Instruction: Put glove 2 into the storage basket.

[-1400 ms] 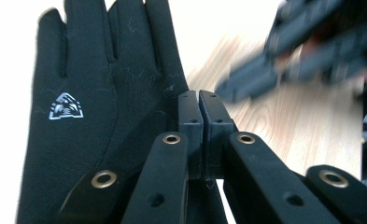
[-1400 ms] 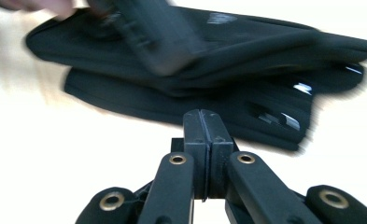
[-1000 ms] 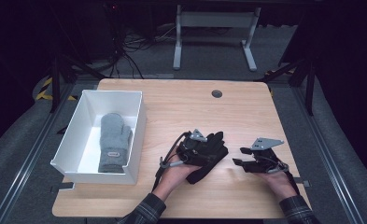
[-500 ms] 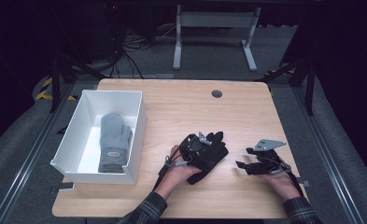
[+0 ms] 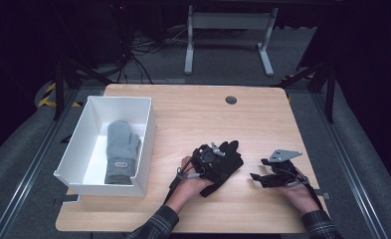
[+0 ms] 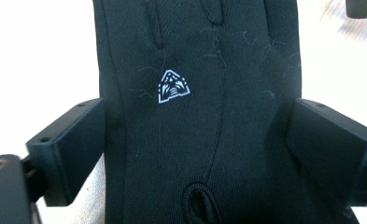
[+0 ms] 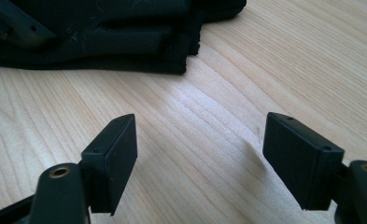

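White box [image 5: 147, 124], left part of table [image 5: 193, 114]: grey mitten [image 5: 120, 152] lying inside. Black glove [image 5: 228, 162], table centre, near front edge: flat, under left gripper [image 5: 214, 155]; fingers [image 6: 67, 149] just been opening, now spread astride the glove, not pressing. Risk: closing here pinches the top layer alone, so the glove sags or slips on lifting. Right gripper [image 5: 263, 177], just beside glove: fingers [image 7: 113, 158] released over bare wood; may snag the cuff

A lab recording bay: a lone wooden bench [image 5: 193, 114] in a dark room, metal floor rails [image 5: 29, 164] flanking it, loose cables [image 5: 133, 55] and a stand [image 5: 228, 35] beyond the tools.
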